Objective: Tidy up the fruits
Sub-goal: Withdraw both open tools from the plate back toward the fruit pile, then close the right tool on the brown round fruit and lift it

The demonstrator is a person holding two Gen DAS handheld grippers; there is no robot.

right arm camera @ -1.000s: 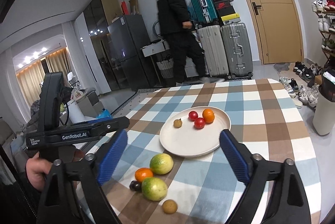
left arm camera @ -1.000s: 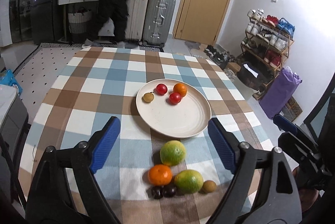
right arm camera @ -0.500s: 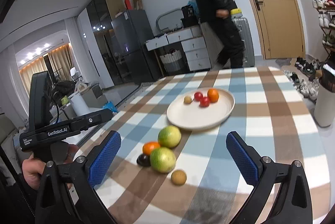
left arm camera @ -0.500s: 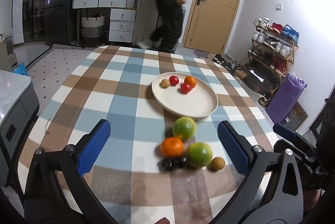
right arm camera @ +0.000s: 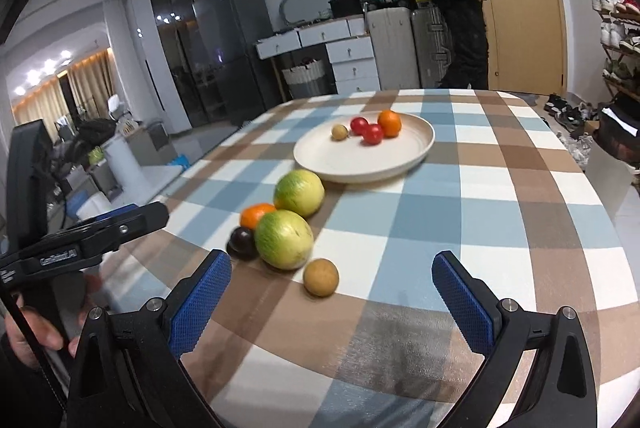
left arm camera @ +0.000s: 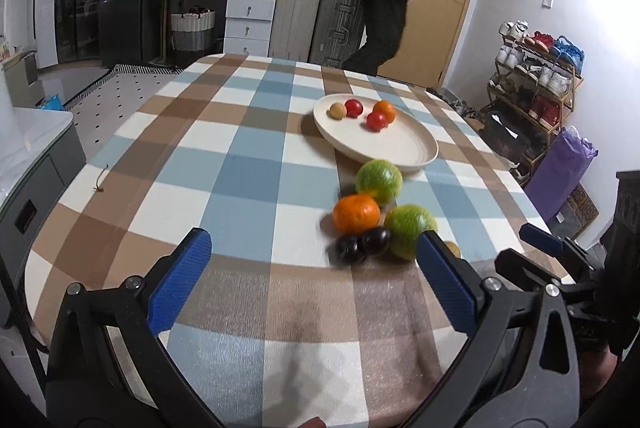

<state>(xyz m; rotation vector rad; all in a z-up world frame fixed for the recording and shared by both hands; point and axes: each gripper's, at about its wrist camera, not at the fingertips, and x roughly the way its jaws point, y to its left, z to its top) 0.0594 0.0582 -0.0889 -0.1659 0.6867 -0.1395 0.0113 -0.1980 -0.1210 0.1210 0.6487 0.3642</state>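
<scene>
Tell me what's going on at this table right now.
A person holds a gripper in each hand over a checkered table, sorting fruit. The left gripper and right gripper both have their jaws wide, just opened further, with nothing between them. The cream plate holds two red fruits, an orange one and a small brown one. Two green citrus fruits, an orange, dark plums and a small brown fruit lie on the cloth.

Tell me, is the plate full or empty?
Neither: mostly bare. The plate holds only four small fruits at its far side: two red ones, an orange and a brown one.
</scene>
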